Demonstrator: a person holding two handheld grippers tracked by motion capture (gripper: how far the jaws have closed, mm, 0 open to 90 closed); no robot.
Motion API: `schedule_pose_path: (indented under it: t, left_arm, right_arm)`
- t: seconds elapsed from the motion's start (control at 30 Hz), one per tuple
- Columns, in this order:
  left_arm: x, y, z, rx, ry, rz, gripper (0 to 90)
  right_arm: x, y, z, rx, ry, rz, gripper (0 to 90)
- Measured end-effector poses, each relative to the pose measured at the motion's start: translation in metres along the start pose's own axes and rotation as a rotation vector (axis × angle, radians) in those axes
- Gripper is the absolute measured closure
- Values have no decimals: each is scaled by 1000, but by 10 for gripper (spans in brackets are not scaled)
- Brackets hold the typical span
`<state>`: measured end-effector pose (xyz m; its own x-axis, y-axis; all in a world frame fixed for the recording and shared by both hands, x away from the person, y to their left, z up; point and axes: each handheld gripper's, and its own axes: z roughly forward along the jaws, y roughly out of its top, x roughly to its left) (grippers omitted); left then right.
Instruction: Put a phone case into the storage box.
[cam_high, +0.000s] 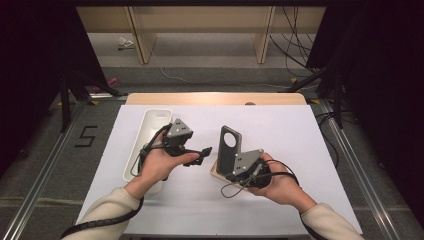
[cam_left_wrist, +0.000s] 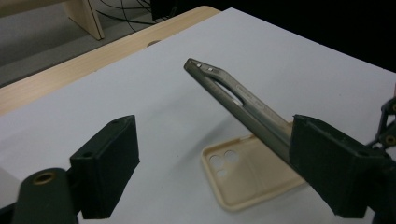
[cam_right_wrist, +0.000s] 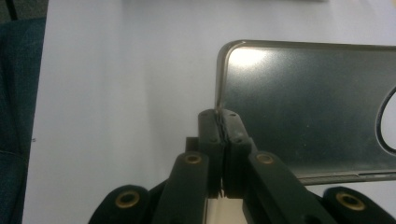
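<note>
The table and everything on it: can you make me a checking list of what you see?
Surface: white sheet over a wooden table.
Job's things: dark grey phone case held tilted up; beige phone case lying flat beneath it.
Clutter: white tray at the left.
Grippers: right gripper pinches the dark case's edge; left gripper open, holding nothing.
Cables: black cables trail from both grippers.
Surroundings: wooden shelf legs, floor wires, a number 5 marking.
</note>
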<state>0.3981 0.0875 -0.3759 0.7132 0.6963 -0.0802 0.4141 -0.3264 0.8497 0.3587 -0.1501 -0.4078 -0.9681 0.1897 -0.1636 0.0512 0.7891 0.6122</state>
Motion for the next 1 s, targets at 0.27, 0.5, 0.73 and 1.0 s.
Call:
schedule_pose_path:
  t: [0.27, 0.5, 0.73, 1.0]
  left_arm:
    - [1, 11, 26, 61, -37, -91, 257]
    - [2, 23, 46, 126, -42, -147, 393]
    - [3, 26, 54, 172, -29, -191, 466]
    - [7, 24, 58, 188, -38, -233, 567]
  right_arm:
    - [3, 5, 1, -11, -2, -18, 892]
    - [7, 9, 2, -13, -3, -26, 892]
    - [7, 11, 2, -24, -18, -40, 892]
    - [8, 12, 1, -20, -13, -45, 892]
